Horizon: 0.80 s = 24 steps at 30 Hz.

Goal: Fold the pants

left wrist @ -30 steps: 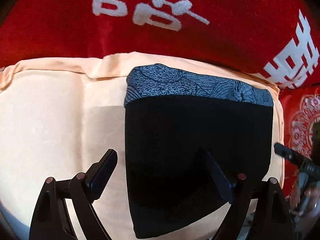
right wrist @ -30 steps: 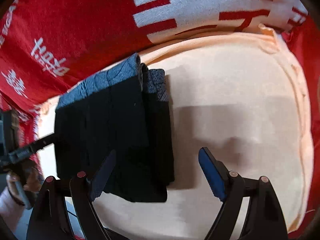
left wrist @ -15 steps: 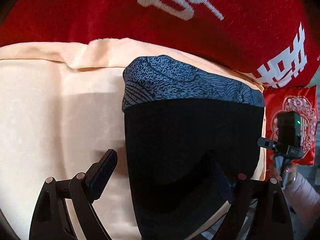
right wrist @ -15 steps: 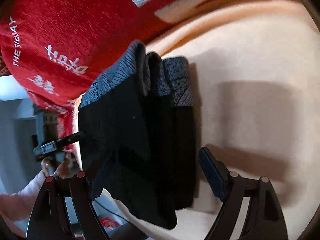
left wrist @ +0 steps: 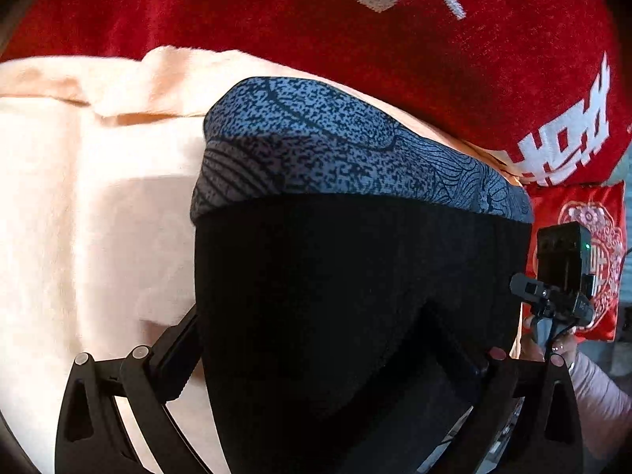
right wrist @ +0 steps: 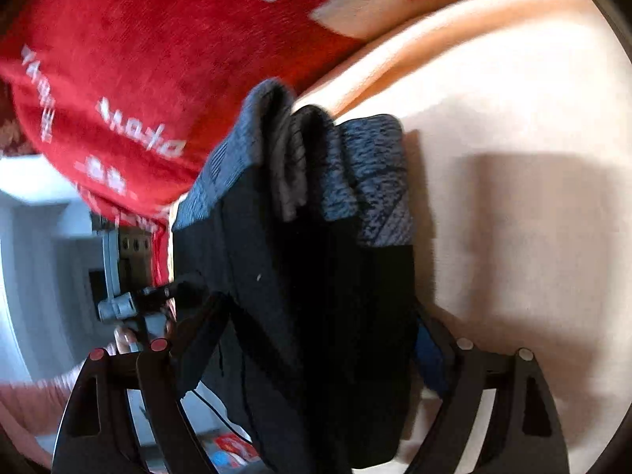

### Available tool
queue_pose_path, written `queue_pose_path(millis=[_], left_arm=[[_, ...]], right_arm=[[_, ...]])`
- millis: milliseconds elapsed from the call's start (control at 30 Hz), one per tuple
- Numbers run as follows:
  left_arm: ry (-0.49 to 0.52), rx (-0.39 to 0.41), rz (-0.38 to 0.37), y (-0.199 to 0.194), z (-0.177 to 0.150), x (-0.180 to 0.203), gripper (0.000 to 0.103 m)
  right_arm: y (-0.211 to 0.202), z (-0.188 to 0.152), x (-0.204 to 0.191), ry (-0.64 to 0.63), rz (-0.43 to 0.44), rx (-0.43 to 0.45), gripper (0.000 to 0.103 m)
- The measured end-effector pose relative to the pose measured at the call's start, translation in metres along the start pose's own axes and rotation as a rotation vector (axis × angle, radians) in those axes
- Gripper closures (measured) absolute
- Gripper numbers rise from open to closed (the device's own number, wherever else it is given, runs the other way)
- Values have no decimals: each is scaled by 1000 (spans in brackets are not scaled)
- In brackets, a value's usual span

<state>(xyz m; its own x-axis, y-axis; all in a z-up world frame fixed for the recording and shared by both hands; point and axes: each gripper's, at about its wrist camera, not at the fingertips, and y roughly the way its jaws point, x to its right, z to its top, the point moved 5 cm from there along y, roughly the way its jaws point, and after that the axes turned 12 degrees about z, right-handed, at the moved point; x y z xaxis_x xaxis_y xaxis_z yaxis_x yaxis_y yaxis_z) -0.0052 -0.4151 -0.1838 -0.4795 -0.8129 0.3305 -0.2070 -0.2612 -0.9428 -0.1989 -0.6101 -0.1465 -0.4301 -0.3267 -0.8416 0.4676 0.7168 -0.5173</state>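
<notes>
The folded pants are black with a speckled blue-grey waistband at the far end. They lie on a peach cloth. My left gripper is open, its jaws astride the near end of the pants; the right finger lies dark over the fabric. In the right wrist view the pants show as stacked folded layers seen from the side. My right gripper is open, with the near end of the stack between its jaws. The right gripper also shows in the left wrist view, at the pants' right edge.
A red blanket with white characters lies behind the peach cloth. A red embroidered cushion sits at the right. The other gripper and hand show at the left of the right wrist view, past the surface edge.
Both grippers have moved in on the pants, which now fill more of each view. The right wrist view has swung left and tilted; the pants now sit between its jaws.
</notes>
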Motion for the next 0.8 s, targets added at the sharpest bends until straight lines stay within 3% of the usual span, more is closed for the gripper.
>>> queue_pose_path(millis=[33,100,300,567,800], left_arm=[[-9,5,12,-2,0,0,1],[3,35,13,-10,-2,7,19],[45,108,54,-36,-12,20,37],[22,141,59,-78,-37,25,38],[7,152,66,-110,-72,24,38]], right_arm=[[0,1,0,23,-14,7,19],[-1,1,0,37,-30,3,31],[-10,-2,-3,105,58,15,54],[-16,-16,-28,113,146,-14,56],[-27,-50,-59,103,191,-31,56]])
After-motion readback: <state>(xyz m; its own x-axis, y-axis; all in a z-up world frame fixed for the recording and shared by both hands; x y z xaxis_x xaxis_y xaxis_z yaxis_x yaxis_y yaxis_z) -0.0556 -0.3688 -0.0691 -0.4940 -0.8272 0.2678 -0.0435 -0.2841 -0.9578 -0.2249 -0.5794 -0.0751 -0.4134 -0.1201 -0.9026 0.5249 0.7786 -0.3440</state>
